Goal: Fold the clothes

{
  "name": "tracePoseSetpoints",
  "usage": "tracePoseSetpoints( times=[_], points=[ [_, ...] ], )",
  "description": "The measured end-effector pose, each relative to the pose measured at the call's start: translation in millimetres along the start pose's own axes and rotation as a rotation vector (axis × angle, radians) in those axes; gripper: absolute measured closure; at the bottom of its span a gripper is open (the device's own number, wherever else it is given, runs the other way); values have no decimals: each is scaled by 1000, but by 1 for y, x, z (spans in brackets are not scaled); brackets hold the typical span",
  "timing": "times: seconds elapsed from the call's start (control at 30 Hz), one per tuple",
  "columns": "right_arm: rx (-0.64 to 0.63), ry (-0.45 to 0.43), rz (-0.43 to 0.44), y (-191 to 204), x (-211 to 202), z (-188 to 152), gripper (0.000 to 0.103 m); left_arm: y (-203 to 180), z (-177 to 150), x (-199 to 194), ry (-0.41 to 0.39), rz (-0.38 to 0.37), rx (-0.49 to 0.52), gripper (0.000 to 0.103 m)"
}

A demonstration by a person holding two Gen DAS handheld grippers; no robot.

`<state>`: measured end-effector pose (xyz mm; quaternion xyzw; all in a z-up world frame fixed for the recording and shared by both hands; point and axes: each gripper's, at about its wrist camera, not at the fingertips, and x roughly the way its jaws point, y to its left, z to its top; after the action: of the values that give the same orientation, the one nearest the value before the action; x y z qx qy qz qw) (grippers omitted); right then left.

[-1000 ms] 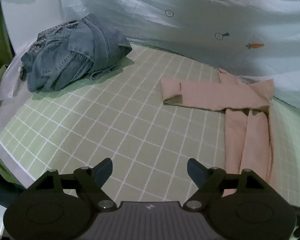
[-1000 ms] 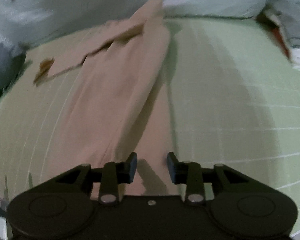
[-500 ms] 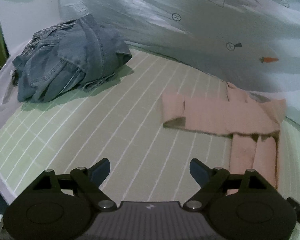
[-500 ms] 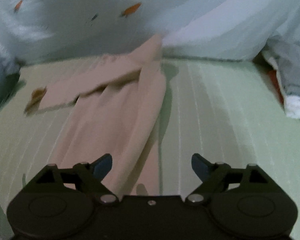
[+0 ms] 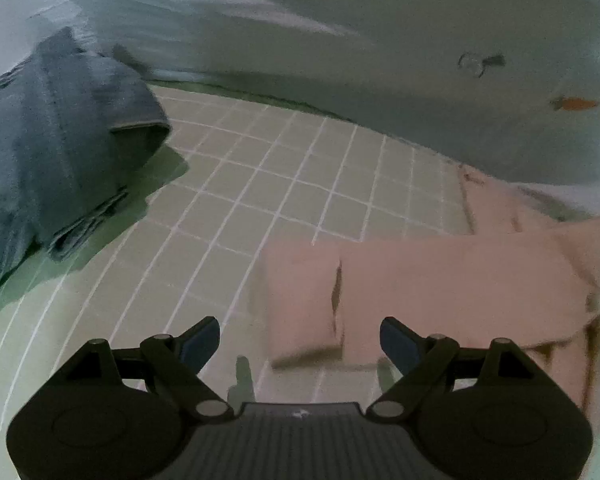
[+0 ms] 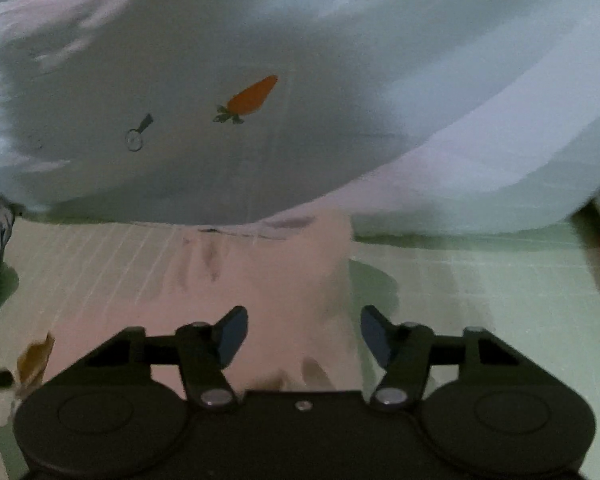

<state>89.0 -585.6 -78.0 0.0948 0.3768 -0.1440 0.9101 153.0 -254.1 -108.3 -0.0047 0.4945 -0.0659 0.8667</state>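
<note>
A pink garment [image 5: 440, 280] lies flat on the green checked bed sheet [image 5: 260, 184], folded across itself, with its near end just ahead of my left gripper [image 5: 300, 340]. The left gripper is open and empty, low over the sheet. In the right wrist view the same pink garment [image 6: 284, 280] lies under and ahead of my right gripper [image 6: 304, 334], which is open and empty above the cloth.
A crumpled pile of blue jeans [image 5: 52, 152] sits at the left. A pale quilt with a carrot print [image 6: 252, 98] is heaped along the far side, also seen in the left wrist view [image 5: 380, 60]. Bare sheet lies to the right [image 6: 500, 300].
The right gripper has opened, letting go of the pink cloth, and moved forward along it. The left gripper stayed open and moved forward and right to the garment's near end.
</note>
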Motion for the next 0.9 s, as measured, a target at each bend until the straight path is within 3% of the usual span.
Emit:
tracePoseSetpoints(
  times=[0.03,0.07,0.13,0.27,0.43,0.6,0.7,0.73,0.77,0.8,0.83,0.9],
  points=[
    [-1,23,13,0,13,6,57,-1,3,8,8,9,7,16],
    [-7,49,22,0,24,9,78,0,6,16,17,23,5,16],
    [-25,92,18,-1,45,17,96,2,10,28,34,49,1,16],
    [-12,85,48,-8,70,29,99,10,8,44,68,83,-23,16],
    [70,137,63,-21,113,30,101,14,6,44,55,86,-28,14],
    [72,132,72,-19,116,30,97,13,7,43,53,90,-42,16],
    [81,118,64,-20,98,31,74,12,7,37,33,74,-48,36],
    [85,99,57,-20,87,29,63,13,8,36,27,65,-51,51],
    [85,86,47,-19,80,25,55,13,9,35,26,49,-56,71],
    [82,72,31,-18,68,20,54,13,10,34,26,32,-61,78],
    [79,66,21,-19,60,15,53,14,11,33,27,17,-70,93],
    [85,68,4,-20,38,-2,53,13,15,28,15,-4,-86,95]
  ],
)
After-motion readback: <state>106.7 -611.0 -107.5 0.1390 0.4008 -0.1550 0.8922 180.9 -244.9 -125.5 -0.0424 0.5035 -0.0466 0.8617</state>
